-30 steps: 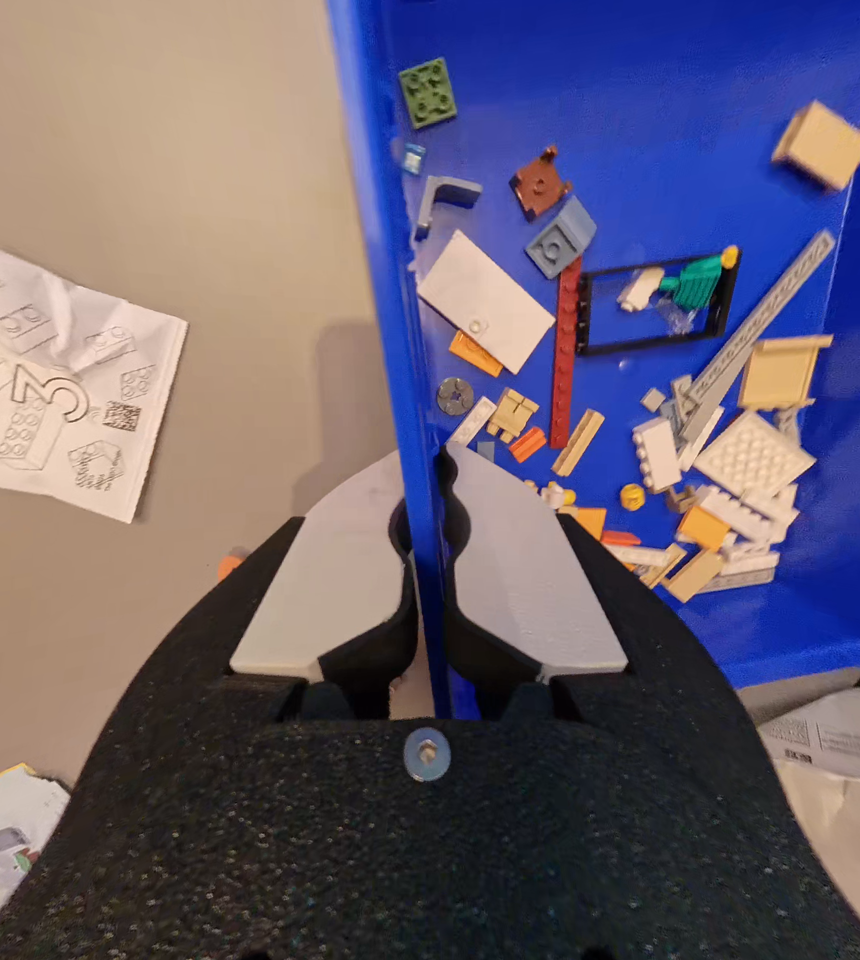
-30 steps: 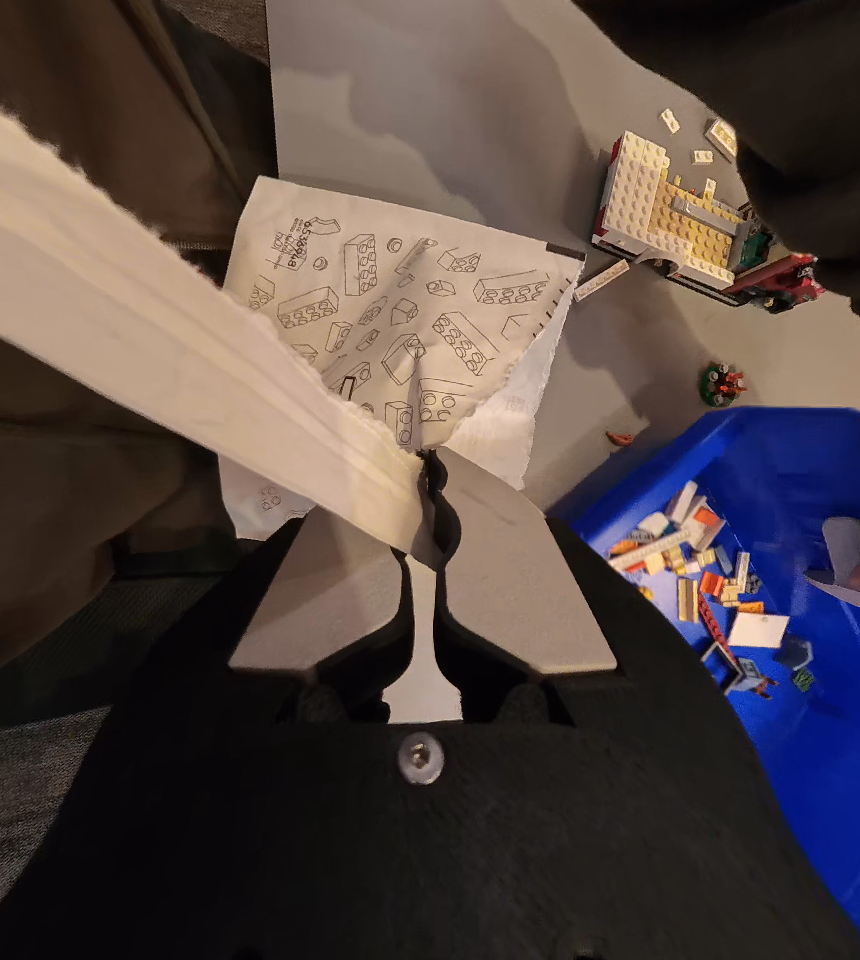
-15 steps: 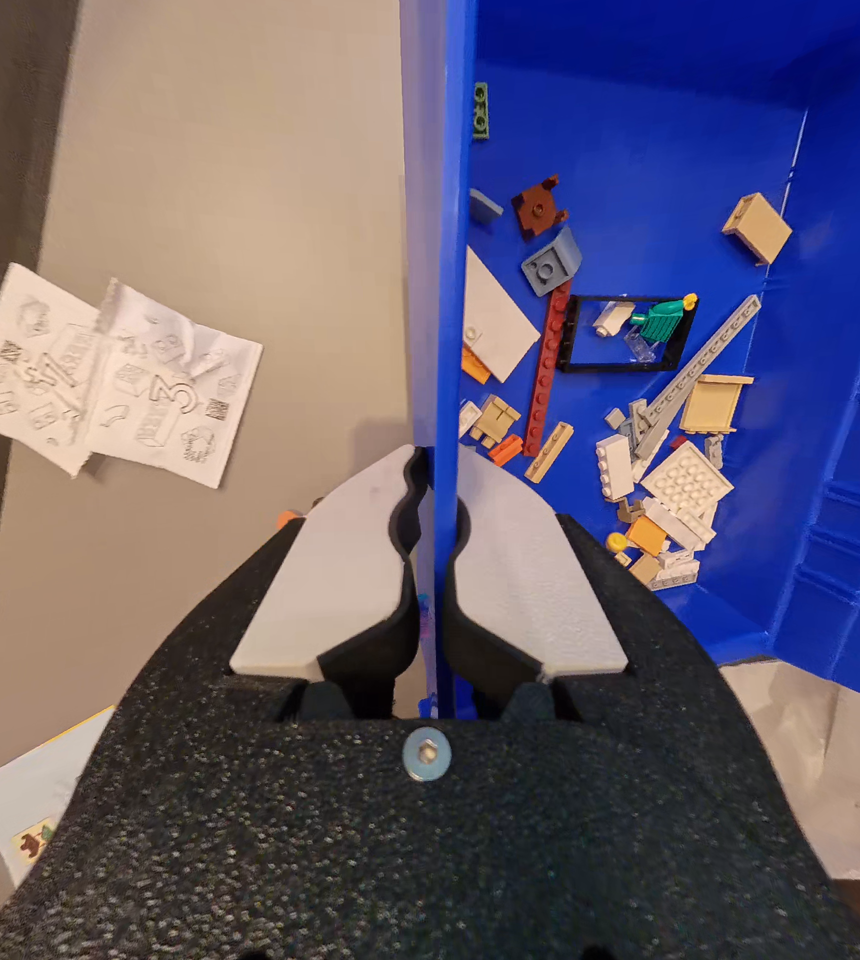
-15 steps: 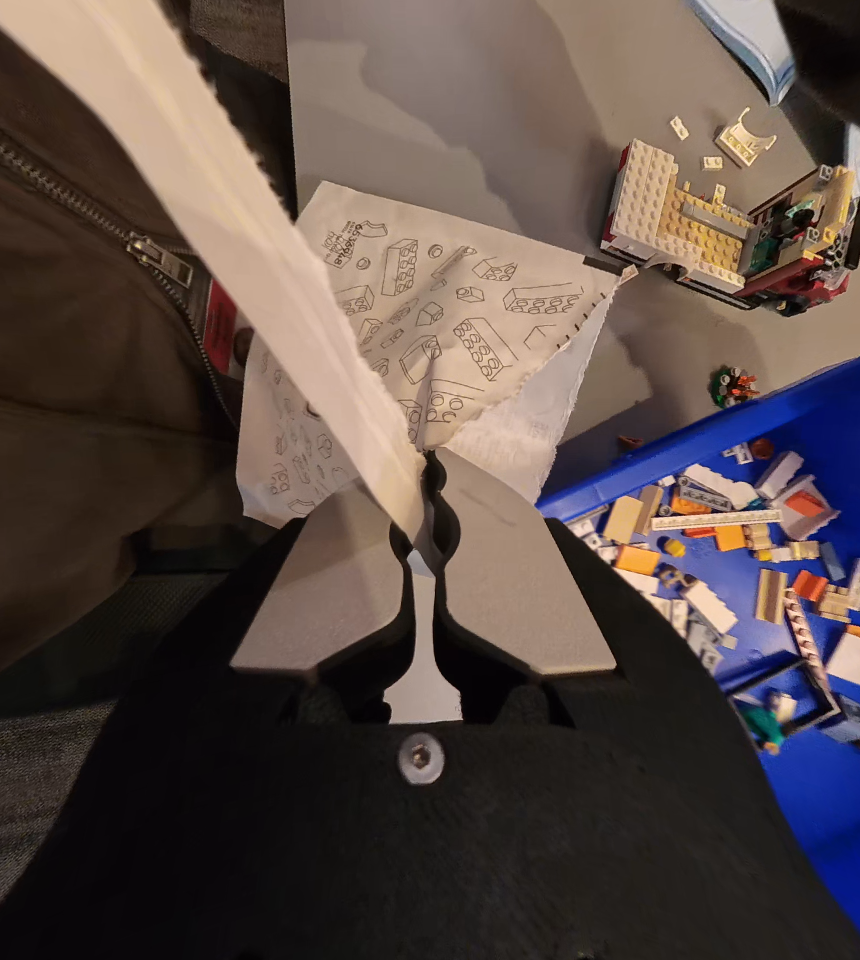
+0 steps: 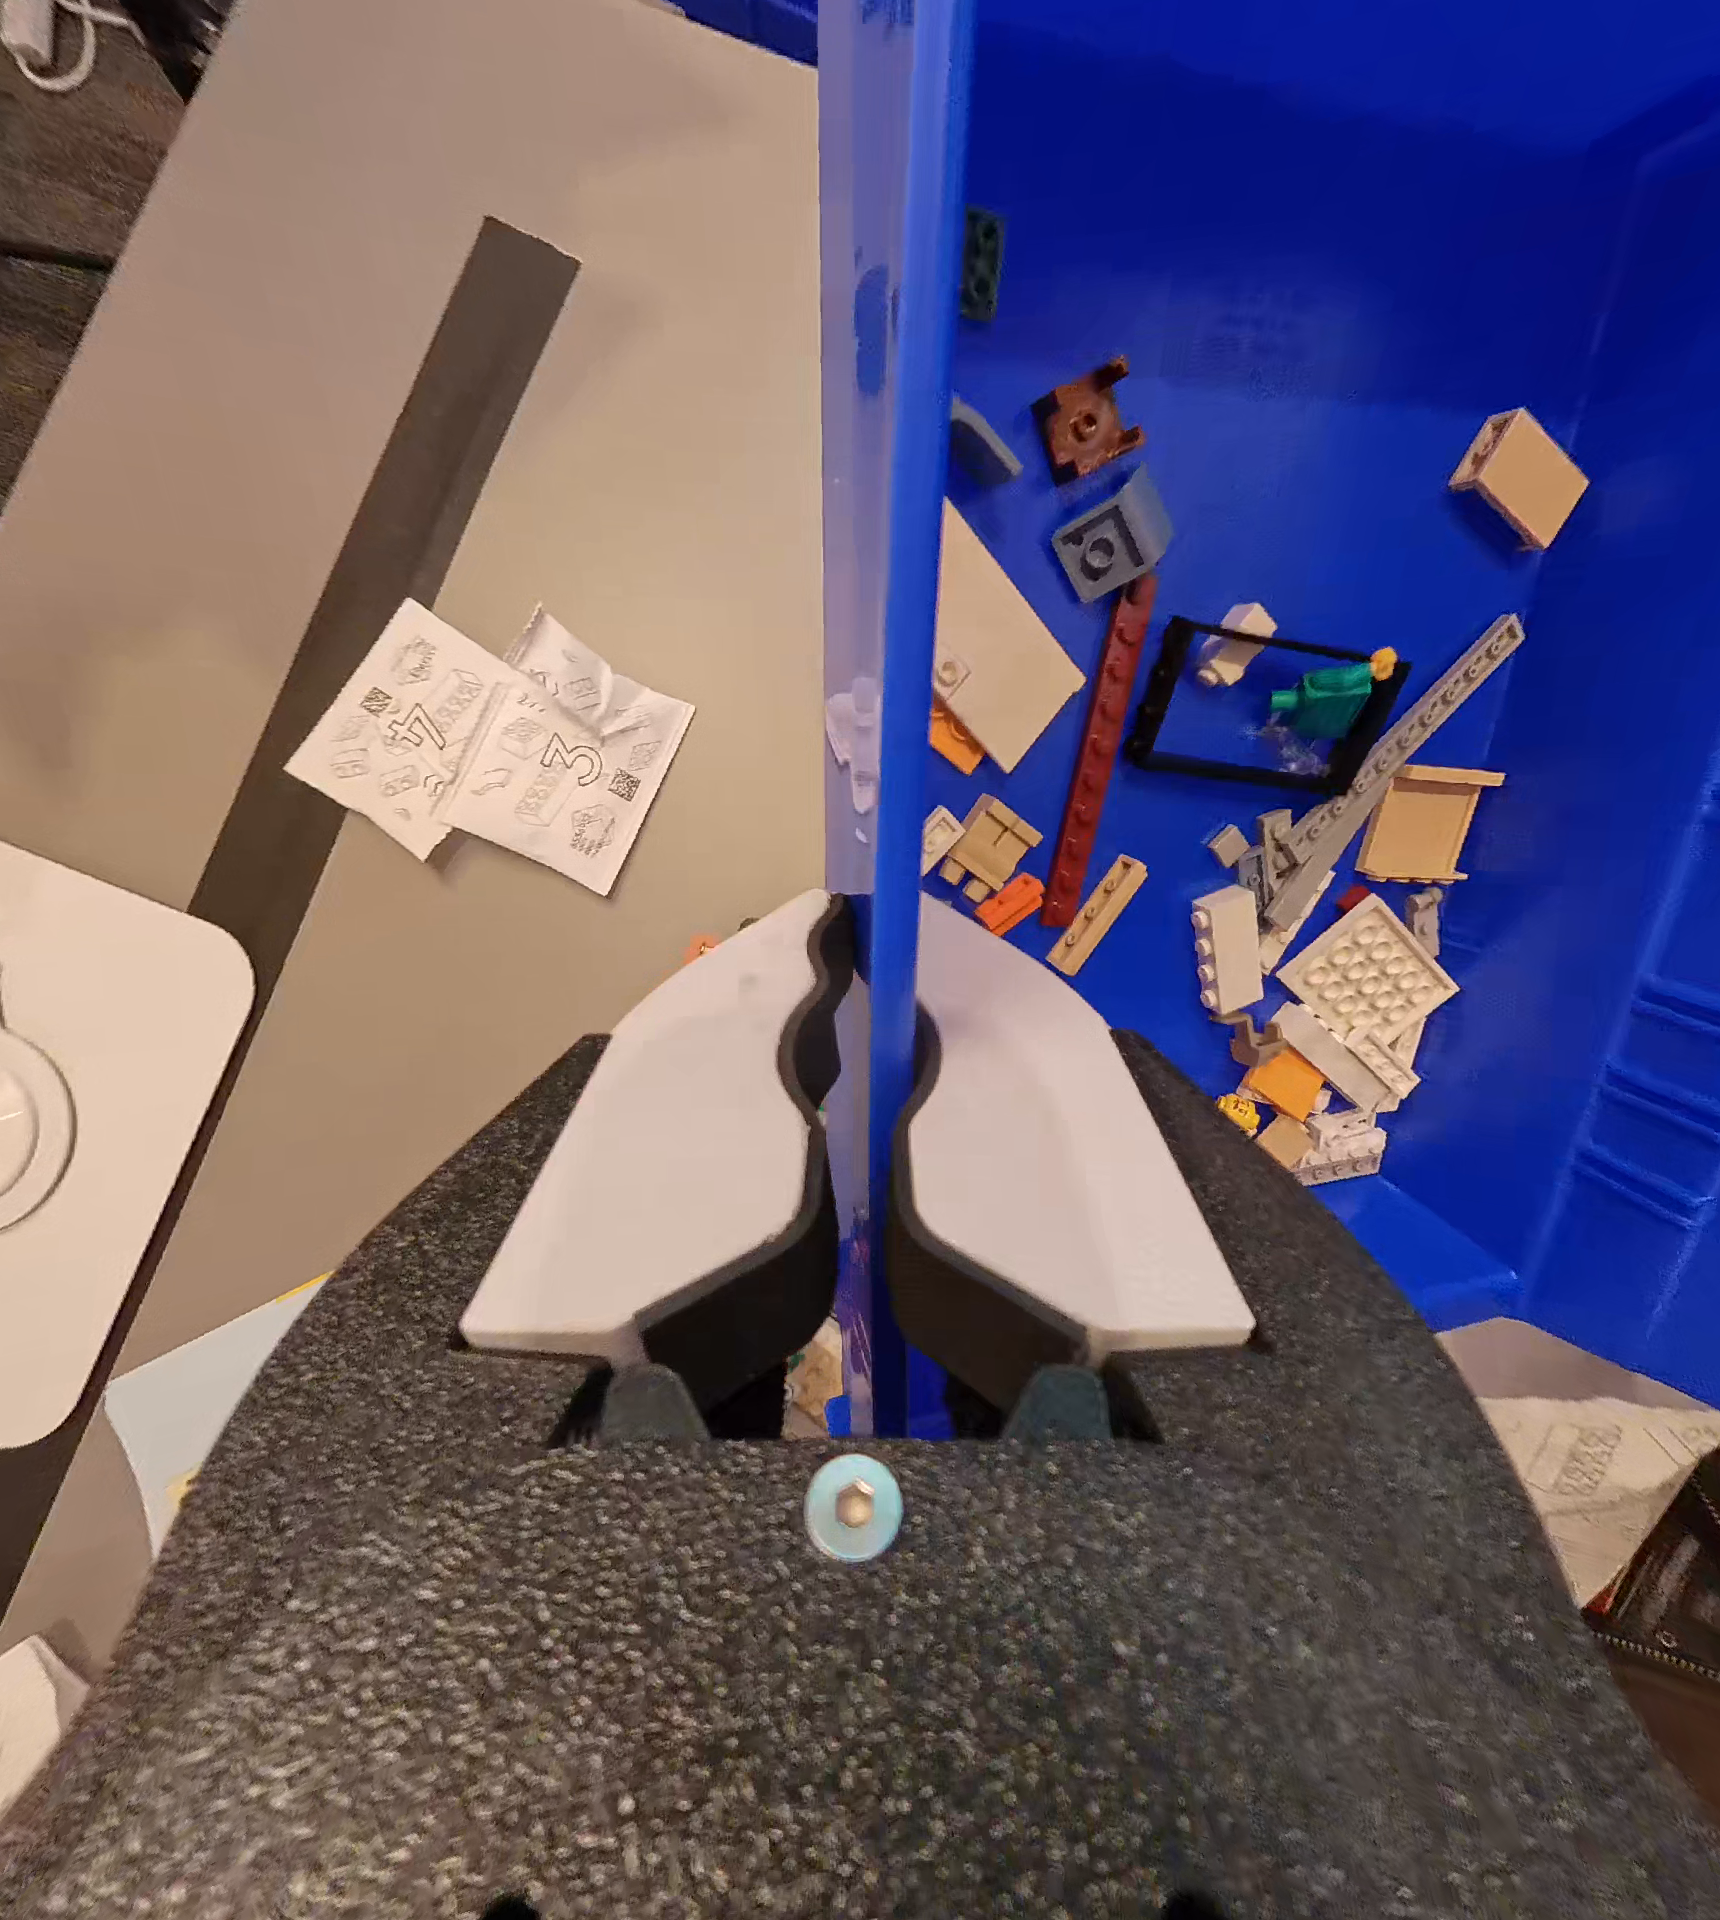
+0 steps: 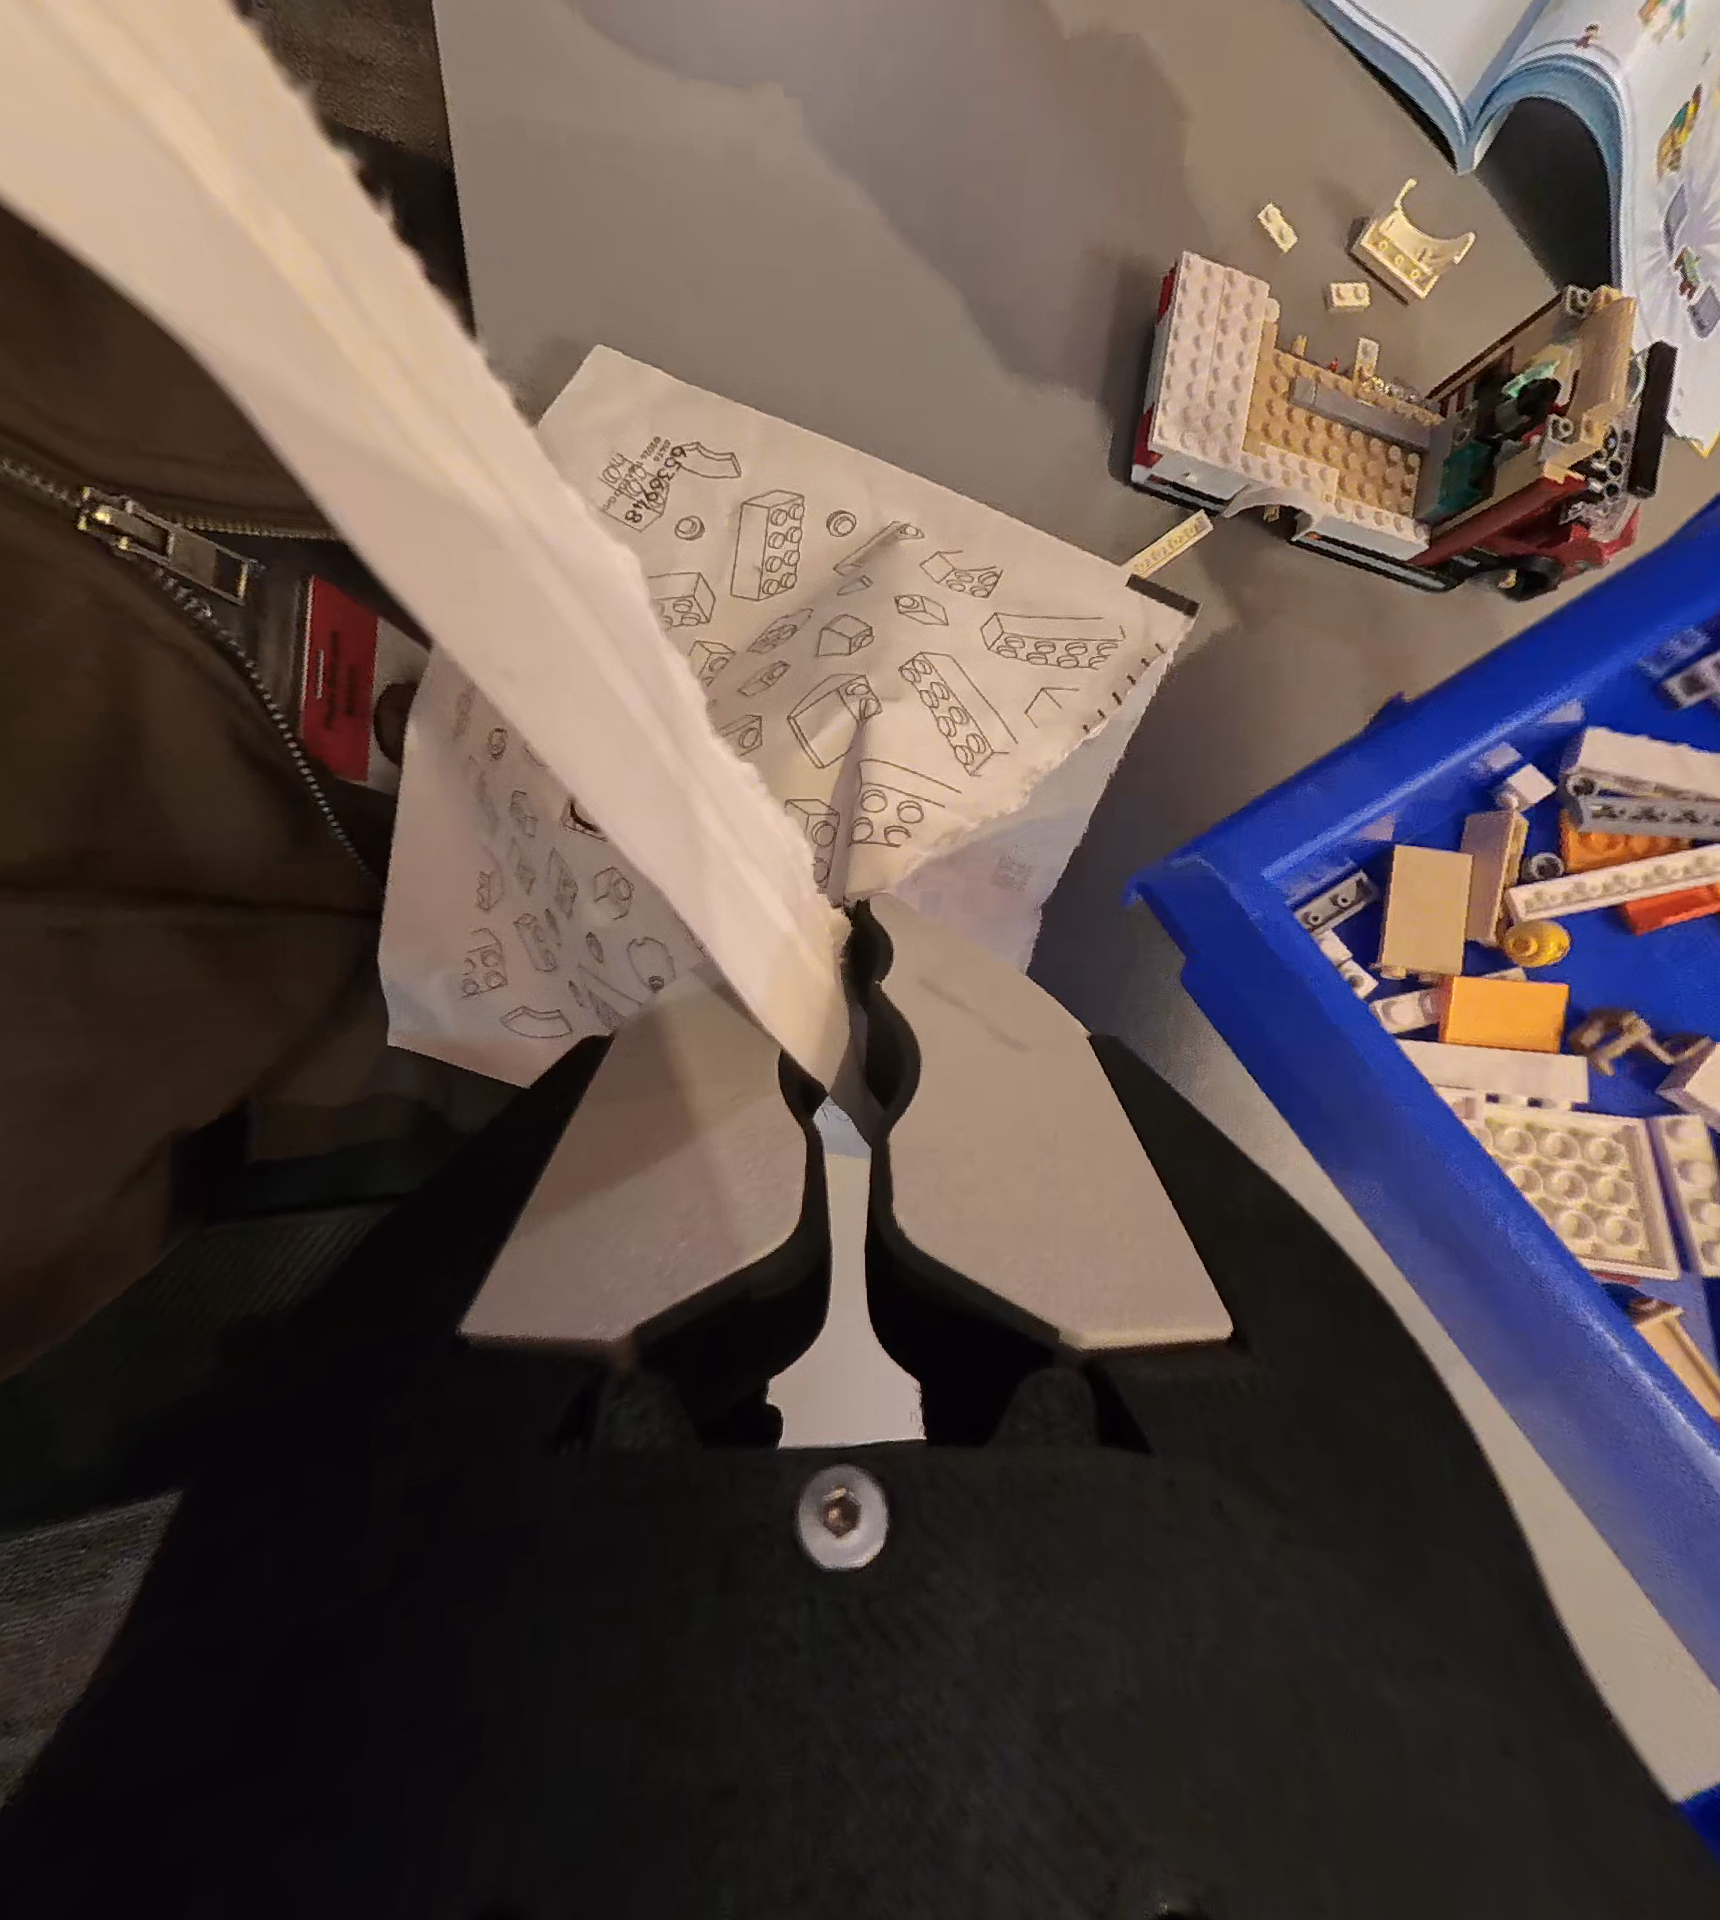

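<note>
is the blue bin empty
No, the blue bin holds many loose toy bricks scattered over its bottom in tan, white, grey, orange and dark red.

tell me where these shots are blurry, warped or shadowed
Left wrist view: wide-angle bending bows the grey table and blue bin wall; loose bricks fairly sharp; left gripper clamped on that wall. Right wrist view: the white paper strip near the lens is smeared and soft; the printed paper bag is crisp; soft shadows fall on the table.
</note>
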The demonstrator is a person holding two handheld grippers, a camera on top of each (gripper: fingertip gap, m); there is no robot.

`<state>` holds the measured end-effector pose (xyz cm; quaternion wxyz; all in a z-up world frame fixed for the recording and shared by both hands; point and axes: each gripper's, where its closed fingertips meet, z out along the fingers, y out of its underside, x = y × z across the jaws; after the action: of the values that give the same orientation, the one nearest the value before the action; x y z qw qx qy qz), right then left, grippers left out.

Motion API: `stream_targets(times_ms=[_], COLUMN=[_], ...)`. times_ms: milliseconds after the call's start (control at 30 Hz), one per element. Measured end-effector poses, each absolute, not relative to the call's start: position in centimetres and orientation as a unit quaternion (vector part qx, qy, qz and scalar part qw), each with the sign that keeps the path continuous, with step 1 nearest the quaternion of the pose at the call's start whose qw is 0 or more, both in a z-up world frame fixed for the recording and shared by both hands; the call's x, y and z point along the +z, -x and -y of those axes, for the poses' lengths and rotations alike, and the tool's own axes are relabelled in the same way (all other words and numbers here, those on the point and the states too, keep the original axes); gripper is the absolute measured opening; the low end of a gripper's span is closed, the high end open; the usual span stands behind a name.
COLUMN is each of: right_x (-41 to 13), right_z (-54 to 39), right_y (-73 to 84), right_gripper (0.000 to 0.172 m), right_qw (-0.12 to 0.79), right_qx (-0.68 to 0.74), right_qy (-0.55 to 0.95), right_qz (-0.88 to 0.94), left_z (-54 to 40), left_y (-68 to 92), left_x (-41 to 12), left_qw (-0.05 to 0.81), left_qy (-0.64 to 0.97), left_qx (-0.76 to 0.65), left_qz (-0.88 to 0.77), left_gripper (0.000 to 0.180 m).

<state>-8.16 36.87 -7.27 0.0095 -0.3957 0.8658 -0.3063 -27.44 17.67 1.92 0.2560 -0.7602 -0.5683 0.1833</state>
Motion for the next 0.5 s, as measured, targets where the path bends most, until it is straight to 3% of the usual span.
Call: stream_targets(times_ms=[500], right_x=[-7.8], right_z=[-34.4], right_y=[6.5], right_gripper=[0.000], right_qw=[-0.007], right_qx=[-0.339], right_qy=[0.379], right_qz=[-0.861], left_z=[-18.8], left_y=[22.6], left_x=[2.8], left_qw=[0.174], left_qy=[0.767], left_qx=[0.315], left_qz=[0.531], left_gripper=[0.004])
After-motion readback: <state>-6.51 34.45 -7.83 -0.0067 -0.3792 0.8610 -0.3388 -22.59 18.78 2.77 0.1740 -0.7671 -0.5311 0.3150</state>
